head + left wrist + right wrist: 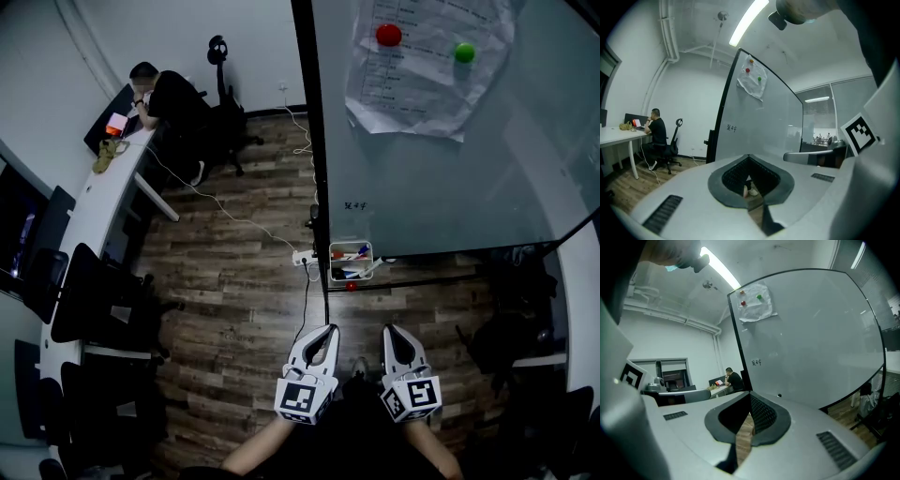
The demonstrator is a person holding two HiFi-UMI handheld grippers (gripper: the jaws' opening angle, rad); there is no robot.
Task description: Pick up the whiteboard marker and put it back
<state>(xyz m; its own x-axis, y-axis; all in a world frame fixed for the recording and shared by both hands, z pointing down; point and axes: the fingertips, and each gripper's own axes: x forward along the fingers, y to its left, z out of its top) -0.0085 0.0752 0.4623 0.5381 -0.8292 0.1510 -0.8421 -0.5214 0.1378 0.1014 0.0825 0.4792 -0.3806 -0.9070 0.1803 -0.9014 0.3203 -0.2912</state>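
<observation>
A small white basket (351, 261) hangs at the bottom left corner of the whiteboard (450, 159) and holds several markers, red and blue among them. Which one is the task's whiteboard marker I cannot tell. A small red object (351, 286) lies on the floor just under the basket. My left gripper (324, 331) and right gripper (391, 330) are side by side at the bottom of the head view, some way short of the basket and pointing at it. Both have their jaws together with nothing between them. The left gripper (749, 156) and right gripper (751, 393) face the board.
A sheet of paper (427, 61) is pinned to the board by a red and a green magnet. A power strip with cables (302, 255) lies on the wooden floor by the board's frame. A person (173, 98) sits at the long desk (94, 211) at the left, with dark office chairs (94, 305) alongside.
</observation>
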